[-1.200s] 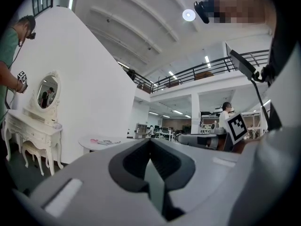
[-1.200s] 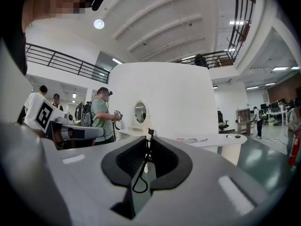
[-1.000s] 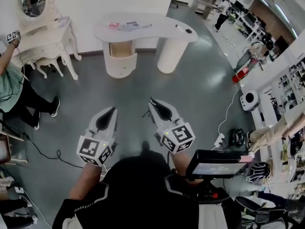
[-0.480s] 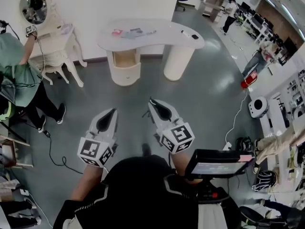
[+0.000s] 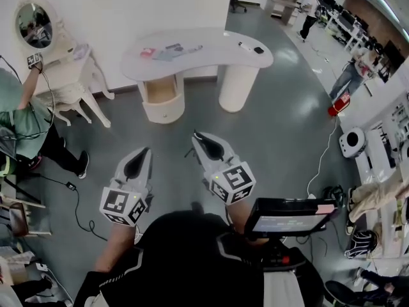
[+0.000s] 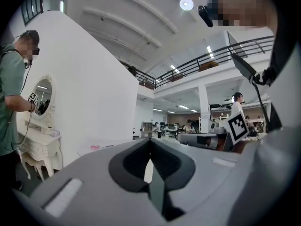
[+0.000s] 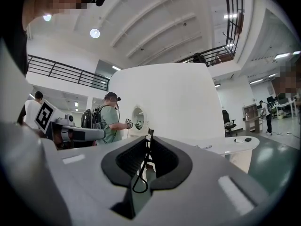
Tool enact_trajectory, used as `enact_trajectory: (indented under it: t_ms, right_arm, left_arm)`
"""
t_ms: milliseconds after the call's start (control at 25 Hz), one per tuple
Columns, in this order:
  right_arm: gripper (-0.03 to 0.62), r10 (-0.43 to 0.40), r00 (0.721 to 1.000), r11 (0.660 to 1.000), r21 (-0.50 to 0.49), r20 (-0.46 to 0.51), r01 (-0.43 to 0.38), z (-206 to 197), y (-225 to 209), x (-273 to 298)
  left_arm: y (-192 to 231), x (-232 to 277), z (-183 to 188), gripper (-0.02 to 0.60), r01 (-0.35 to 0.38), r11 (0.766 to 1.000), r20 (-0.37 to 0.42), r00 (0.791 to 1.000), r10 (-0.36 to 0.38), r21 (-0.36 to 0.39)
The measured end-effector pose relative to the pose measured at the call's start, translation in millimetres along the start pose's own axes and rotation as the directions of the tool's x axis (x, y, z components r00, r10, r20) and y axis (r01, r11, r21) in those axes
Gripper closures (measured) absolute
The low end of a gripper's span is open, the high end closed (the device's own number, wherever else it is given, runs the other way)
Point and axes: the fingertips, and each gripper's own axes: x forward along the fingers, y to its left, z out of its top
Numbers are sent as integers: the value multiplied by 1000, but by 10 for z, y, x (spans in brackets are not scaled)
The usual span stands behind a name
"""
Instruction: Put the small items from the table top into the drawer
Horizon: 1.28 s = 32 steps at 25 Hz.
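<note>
Head view: small items lie on the far desk. They look light and thin; I'd pinch their middles. Left gripper jaws are pressed together; right gripper jaws pinch a black wire loop.

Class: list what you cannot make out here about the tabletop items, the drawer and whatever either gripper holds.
Small items on the white table: head view, too small to name.
Drawer: head view, too small to show any contents.
Thin black loop pinched in the right gripper: right gripper view, too thin to identify.
Tabletop, left gripper view: the left gripper body hides most of it.
</note>
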Motion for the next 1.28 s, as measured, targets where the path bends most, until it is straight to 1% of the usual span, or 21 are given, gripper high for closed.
enact_trajectory:
  t_ms: [240, 560, 760, 920, 1120, 1280]
  right_arm:
    - [557, 3, 1000, 1000, 6, 5, -3, 12, -445, 42]
    - [557, 41, 999, 999, 0, -3, -41, 56, -928, 180]
    - [557, 73, 997, 997, 9, -8, -73, 14, -1049, 250]
    - [558, 74, 997, 997, 37, -11, -74, -39, -1132, 392]
    - [557, 83, 996, 996, 39, -11, -83, -53, -1167, 696]
    - [557, 87, 996, 996, 28, -13, -87, -25, -1137, 978]
  left_arm:
    - [-33, 451, -13, 581, -5, 1000, -23, 1000, 5, 5]
    - [35, 915, -27, 581, -46, 999, -21, 999, 46, -8]
    - [12, 1076, -81, 581, -41, 999, -32, 999, 41, 2]
    - [67, 1188, -113, 581, -39, 999, -56, 998, 39, -1]
    - [343, 1280, -131, 581, -58, 998, -54, 997, 57, -11]
    - [647, 1313, -90, 581, -74, 997, -33, 997, 74, -12]
